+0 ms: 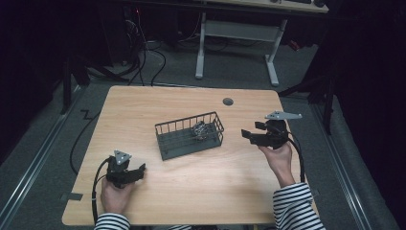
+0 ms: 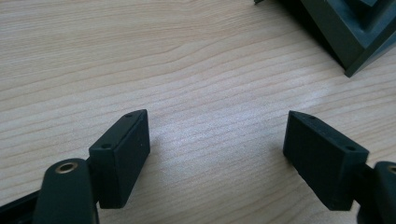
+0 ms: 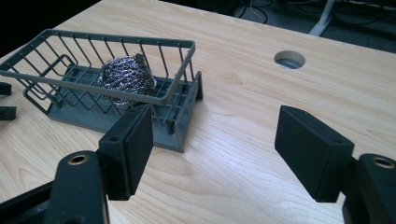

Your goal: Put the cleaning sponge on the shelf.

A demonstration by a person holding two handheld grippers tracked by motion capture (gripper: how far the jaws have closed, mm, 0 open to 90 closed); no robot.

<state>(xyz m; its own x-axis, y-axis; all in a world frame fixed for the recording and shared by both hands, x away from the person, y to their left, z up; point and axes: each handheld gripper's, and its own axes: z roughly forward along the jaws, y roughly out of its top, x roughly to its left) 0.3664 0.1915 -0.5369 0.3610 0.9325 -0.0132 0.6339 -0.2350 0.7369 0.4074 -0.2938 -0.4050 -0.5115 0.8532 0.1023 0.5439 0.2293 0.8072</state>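
A grey wire basket [image 1: 184,120] on a flat base sits mid-table, and a steel wool scourer [image 1: 199,130] lies inside it toward its right end. My left gripper [image 1: 139,170] rests near the front left of the table, clear of the basket, jaws open over bare wood [image 2: 217,140]; a corner of the basket's base [image 2: 355,32] is at the top right of the left gripper view. My right gripper [image 1: 250,130] is held to the right of the basket, pointing at it. Its jaws stand open with nothing between them [image 3: 215,135], and the basket [image 3: 116,39] and scourer [image 3: 126,77] lie just beyond.
The wooden table [image 1: 215,187] has a round cable hole [image 1: 228,101] behind the basket, also seen at the top of the right gripper view [image 3: 289,59]. A white desk frame [image 1: 201,48] and cables stand on the floor beyond the far edge.
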